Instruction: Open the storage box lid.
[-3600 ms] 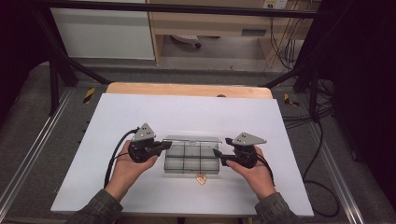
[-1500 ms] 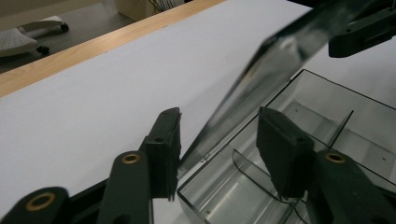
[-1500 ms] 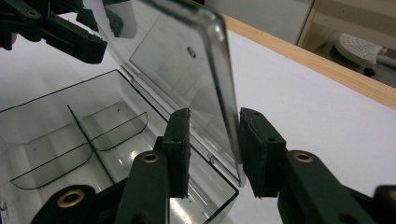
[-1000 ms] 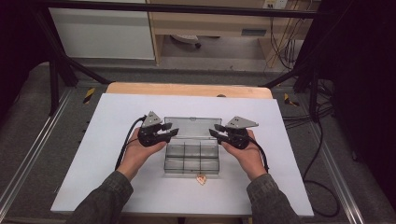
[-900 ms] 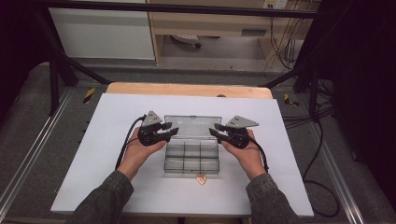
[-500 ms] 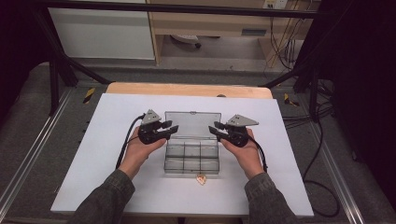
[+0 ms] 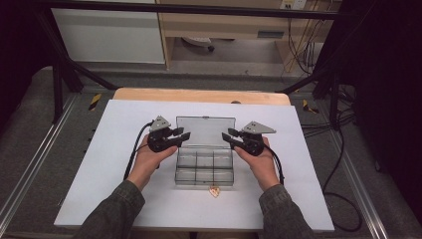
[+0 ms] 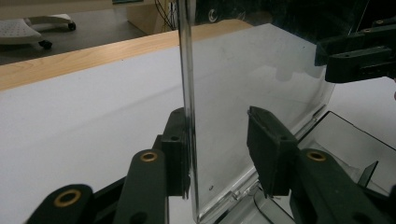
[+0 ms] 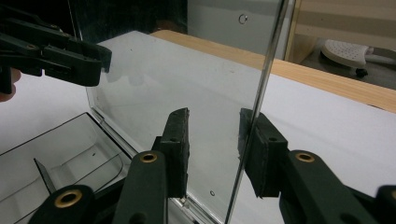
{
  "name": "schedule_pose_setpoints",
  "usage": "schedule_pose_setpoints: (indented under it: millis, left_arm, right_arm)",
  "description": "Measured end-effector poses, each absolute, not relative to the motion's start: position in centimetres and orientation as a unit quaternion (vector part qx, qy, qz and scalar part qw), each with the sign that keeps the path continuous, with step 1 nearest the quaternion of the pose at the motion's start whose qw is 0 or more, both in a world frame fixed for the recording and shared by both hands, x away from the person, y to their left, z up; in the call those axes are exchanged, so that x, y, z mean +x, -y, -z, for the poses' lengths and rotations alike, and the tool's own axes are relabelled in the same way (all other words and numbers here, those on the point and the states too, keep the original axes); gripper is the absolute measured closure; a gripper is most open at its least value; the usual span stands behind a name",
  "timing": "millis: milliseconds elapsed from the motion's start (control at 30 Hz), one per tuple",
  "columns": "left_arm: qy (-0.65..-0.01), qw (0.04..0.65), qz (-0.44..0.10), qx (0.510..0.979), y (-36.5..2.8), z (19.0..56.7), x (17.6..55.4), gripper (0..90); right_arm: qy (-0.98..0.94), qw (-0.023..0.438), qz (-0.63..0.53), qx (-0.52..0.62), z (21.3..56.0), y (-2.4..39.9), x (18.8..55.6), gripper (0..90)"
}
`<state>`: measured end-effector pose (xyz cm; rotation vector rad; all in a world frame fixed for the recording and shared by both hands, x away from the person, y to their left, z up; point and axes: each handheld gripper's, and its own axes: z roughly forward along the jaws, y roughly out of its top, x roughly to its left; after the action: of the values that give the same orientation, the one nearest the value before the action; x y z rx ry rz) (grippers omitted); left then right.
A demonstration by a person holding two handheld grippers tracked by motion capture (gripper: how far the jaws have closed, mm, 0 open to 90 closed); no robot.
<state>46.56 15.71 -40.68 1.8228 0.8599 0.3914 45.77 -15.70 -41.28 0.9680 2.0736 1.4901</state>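
A clear plastic compartment box (image 7: pixel 204 168) lies on the white table, its hinged lid (image 7: pixel 205 130) standing upright at the far side. My left gripper (image 7: pixel 183 134) straddles the lid's left edge. In the left gripper view the lid (image 8: pixel 261 70) rests against one pad while the other pad stands apart, so the left gripper (image 8: pixel 222 140) is open. My right gripper (image 7: pixel 226 135) straddles the right edge the same way. In the right gripper view the lid (image 9: pixel 187 70) sits near one pad, with a gap to the other, so the right gripper (image 9: pixel 217 140) is open.
A small tan piece (image 7: pixel 214 191) lies on the white tabletop (image 7: pixel 114 174) just in front of the box. The box's divided compartments (image 9: pixel 60 154) look empty. A wooden strip (image 7: pixel 199 95) runs along the table's far edge, and black cables trail from both grippers.
The lid lay flat on the box at first and now stands raised. Both hands moved toward the far side with it. Over the last second the lid tipped slightly more upright.
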Motion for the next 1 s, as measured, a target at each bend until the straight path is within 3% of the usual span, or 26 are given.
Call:
schedule_pose_setpoints:
  millis: [1000]
  left_arm:
    - [-0.374,0.532,-0.165,0.742,-15.62,41.50,47.57,58.7]
  right_arm:
    - [-0.726,0.196,-0.544,0.371,42.04,15.64,46.64,60.2]
